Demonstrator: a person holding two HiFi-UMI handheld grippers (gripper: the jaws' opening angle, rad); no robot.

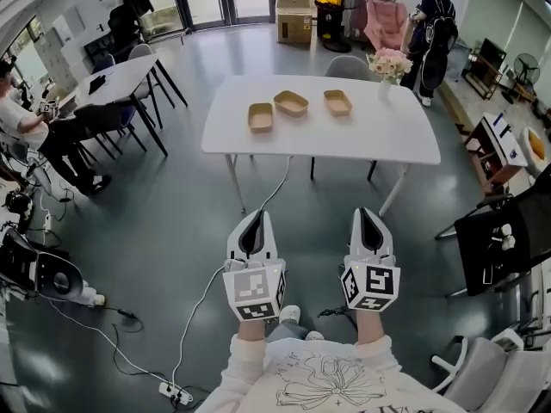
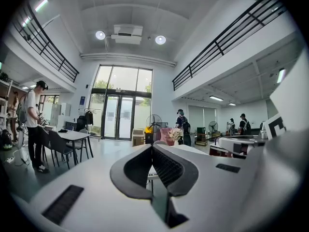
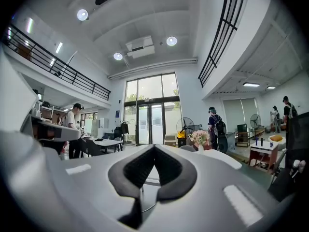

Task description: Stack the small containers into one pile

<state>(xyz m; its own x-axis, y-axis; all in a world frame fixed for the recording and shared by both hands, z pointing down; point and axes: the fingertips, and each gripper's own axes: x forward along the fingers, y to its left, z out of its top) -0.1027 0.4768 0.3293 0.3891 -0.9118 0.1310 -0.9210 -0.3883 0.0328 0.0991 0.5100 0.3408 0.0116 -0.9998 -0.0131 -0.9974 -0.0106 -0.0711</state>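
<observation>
Three small tan containers lie apart on a white table (image 1: pixel 258 140) ahead of me: one on the left (image 1: pixel 260 116), one in the middle (image 1: pixel 291 103), one on the right (image 1: pixel 337 102). My left gripper (image 1: pixel 256 217) and right gripper (image 1: pixel 369 214) are held level, well short of the table, over the floor. Both are shut with the tips touching and nothing between them, as the left gripper view (image 2: pixel 152 146) and the right gripper view (image 3: pixel 154 146) show. The containers are hidden behind the jaws in both gripper views.
A vase of pink flowers (image 1: pixel 389 65) stands at the table's far right corner. A white cable (image 1: pixel 202 299) runs across the floor to a power strip. A second table with chairs (image 1: pixel 120 80) stands at the left, a black chair (image 1: pixel 504 235) at the right. A person (image 1: pixel 435 33) stands beyond the table.
</observation>
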